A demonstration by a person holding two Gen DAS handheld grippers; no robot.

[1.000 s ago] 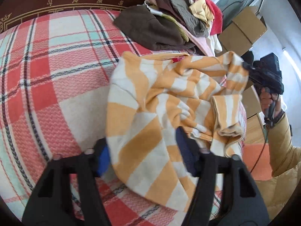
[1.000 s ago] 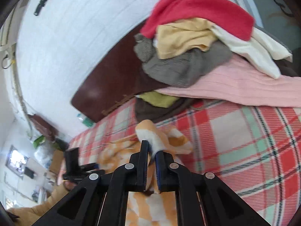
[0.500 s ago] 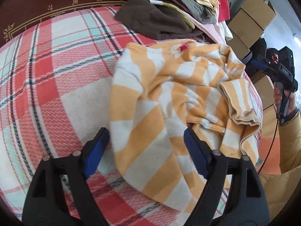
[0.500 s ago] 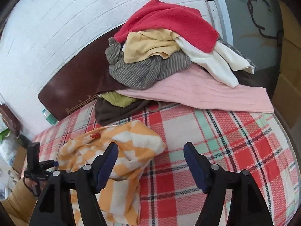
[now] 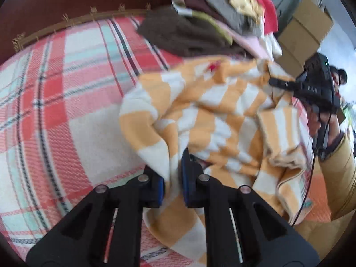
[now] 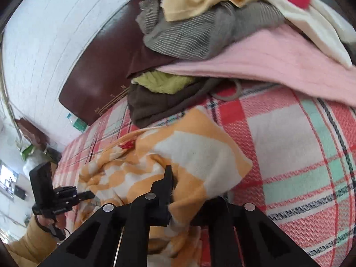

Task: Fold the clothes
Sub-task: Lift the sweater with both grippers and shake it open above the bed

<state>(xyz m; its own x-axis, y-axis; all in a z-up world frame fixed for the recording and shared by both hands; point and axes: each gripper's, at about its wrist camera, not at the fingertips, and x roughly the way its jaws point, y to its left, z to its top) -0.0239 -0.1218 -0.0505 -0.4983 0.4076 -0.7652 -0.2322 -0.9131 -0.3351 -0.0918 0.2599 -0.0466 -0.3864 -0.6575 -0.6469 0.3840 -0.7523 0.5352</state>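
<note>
An orange and white striped garment (image 5: pixel 211 115) lies crumpled on the plaid bed cover (image 5: pixel 62 111). My left gripper (image 5: pixel 172 173) is shut on a fold of its near edge. In the right wrist view the same garment (image 6: pixel 178 160) lies under my right gripper (image 6: pixel 189 191), whose jaws have closed in on a bunched corner of it; the right finger is hidden by cloth. The right gripper also shows in the left wrist view (image 5: pixel 287 84) at the garment's far right side.
A pile of mixed clothes (image 6: pixel 222 33) sits at the head of the bed against the dark headboard (image 6: pixel 93 71). Cardboard boxes (image 5: pixel 304 29) stand beside the bed on the right. The plaid cover (image 6: pixel 300 155) stretches right of the garment.
Both grippers were open half a second ago. Now the left has closed on the garment's near edge and the right has come down and closed on a corner.
</note>
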